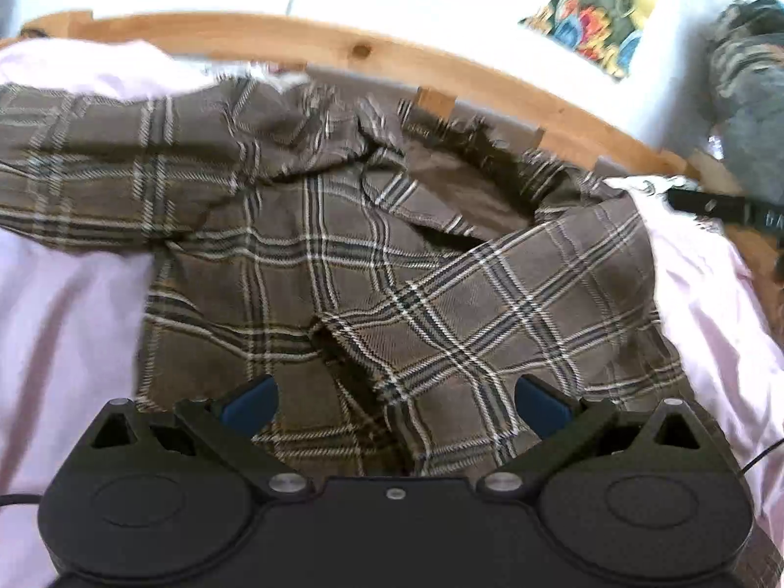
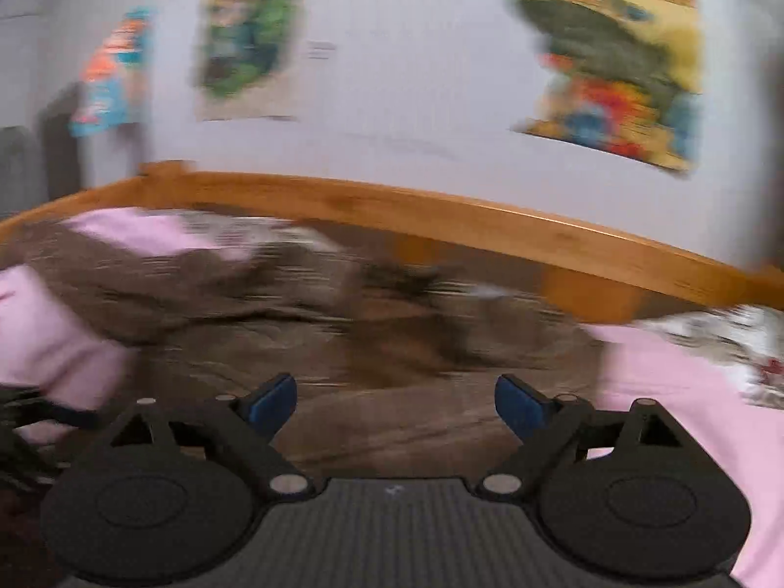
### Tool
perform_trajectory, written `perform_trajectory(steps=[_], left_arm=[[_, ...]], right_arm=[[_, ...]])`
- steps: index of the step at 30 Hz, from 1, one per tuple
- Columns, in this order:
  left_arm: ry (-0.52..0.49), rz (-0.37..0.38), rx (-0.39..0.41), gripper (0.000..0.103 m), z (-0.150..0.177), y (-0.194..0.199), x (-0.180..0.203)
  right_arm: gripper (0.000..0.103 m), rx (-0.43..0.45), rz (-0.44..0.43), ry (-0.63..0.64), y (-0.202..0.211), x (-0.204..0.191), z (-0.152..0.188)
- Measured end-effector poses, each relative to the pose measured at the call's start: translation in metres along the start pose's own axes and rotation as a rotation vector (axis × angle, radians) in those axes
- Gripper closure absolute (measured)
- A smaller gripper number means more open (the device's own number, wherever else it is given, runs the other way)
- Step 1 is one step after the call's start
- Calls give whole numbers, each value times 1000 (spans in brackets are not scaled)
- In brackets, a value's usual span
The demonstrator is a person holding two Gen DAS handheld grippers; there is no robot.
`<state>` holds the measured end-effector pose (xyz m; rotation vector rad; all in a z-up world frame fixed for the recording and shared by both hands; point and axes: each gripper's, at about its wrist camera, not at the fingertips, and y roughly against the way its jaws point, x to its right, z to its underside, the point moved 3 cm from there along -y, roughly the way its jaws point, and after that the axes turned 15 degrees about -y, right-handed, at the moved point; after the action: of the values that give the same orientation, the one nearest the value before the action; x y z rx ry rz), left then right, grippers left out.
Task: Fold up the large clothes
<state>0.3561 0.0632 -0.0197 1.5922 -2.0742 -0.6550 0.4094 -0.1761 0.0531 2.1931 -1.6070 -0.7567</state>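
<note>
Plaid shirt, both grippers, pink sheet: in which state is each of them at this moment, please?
plaid shirt: lying on the bed, partly folded, one part laid across the body, rumpled near the collar.
left gripper: open, over the shirt, nothing between its fingers.
right gripper: open, holding nothing; this view is blurred.
pink sheet: spread under the shirt, slightly wrinkled.

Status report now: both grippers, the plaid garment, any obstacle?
Left gripper open, nothing held. Right gripper open, nothing held. Brown plaid garment lies rumpled on pink sheet, one flap folded across. No obstacle seen.
</note>
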Motion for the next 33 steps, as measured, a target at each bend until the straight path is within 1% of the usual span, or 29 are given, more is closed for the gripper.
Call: perform_trajectory(steps=[1,3,4,5,6,7,8,9,10,11,12,13,15,18,20,21,22,23,25,26,27,28,29,33], left_arm=[[19,-10,-25,5,-1,-9,-2],[69,-19,-71,21,1,-24,-5],[84,-7,-84,26,1,-30,-7],[99,-2,-97,40,2,-34,-7],[113,-4,-108,58,2,-37,-7],[120,-4,-108,64,2,-38,-6],[121,3,-97,76,2,-38,-5],[114,20,-82,94,0,-36,-3],[99,25,-69,98,-1,-34,0],[82,22,-52,99,-3,-31,2],[70,20,-32,100,-4,-26,4],[68,19,-12,100,-6,-20,5],[76,9,35,100,-9,-5,4],[116,-36,109,100,-9,17,-3],[135,-81,128,100,-6,25,-9],[138,-103,130,100,-4,26,-13],[134,-114,112,100,-2,25,-15],[135,-120,78,100,0,20,-19],[154,-118,21,99,6,8,-26],[163,-114,-2,97,9,5,-29],[183,-109,-22,94,11,2,-31],[198,-100,-21,93,14,3,-33],[204,-93,-15,92,15,3,-34],[185,-97,-20,93,18,1,-36]], right_arm=[[13,5,32,-29,-5,17,-7],[19,8,90,-105,-18,52,-22],[22,3,114,-143,-26,66,-27],[25,-2,138,-183,-36,82,-31],[29,-13,163,-225,-46,96,-37],[31,-19,184,-254,-55,106,-40],[35,-28,205,-296,-65,117,-44],[45,-59,216,-341,-77,122,-45],[52,-92,219,-396,-87,129,-45],[76,-119,208,-455,-95,135,-44],[97,-147,198,-500,-101,139,-45],[101,-156,197,-521,-104,141,-48],[102,-128,172,-514,-103,137,-58],[102,-63,150,-414,-95,117,-81],[102,-37,145,-337,-94,101,-93],[102,-35,144,-297,-95,92,-98],[102,-41,140,-269,-99,83,-100],[101,-52,140,-253,-106,75,-101],[84,-94,150,-231,-119,67,-96],[56,-102,158,-213,-123,65,-92],[36,-88,156,-198,-122,63,-89],[31,-62,146,-185,-117,63,-85],[30,-45,136,-175,-112,64,-83],[19,-65,115,-204,-95,79,-72]])
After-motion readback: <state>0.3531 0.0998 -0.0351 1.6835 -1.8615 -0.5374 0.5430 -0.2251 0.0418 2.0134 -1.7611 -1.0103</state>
